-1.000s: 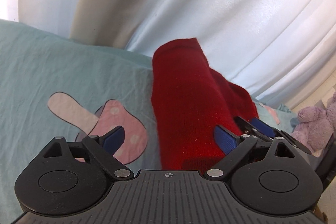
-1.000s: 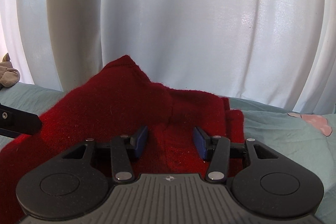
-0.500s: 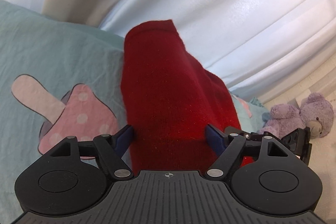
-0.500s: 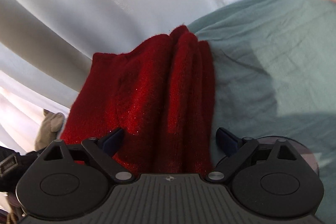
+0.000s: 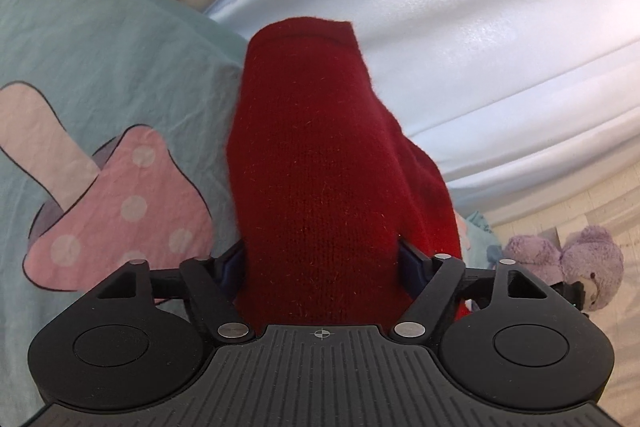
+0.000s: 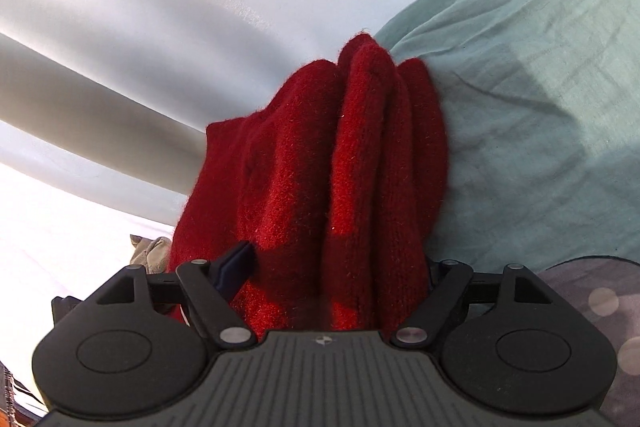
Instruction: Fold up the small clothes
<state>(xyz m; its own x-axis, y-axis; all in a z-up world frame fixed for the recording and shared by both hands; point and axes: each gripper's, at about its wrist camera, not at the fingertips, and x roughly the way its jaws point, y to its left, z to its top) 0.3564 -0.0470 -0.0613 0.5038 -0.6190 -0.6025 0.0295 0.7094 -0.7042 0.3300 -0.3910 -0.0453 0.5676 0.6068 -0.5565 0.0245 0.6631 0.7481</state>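
Both grippers just closed in on the red knit [image 5: 320, 167] bunched on the teal sheet [image 5: 120, 47]: left gripper [image 5: 322, 263] clamps its folded end, right gripper [image 6: 336, 267] squeezes the stacked folds after rolling over, so the bundle looks folded and now gets pressed or lifted.

Red knit garment [image 5: 320, 167], fuzzy, folded w/ bunched ridges, lying on bed's teal sheet [image 6: 540, 87].
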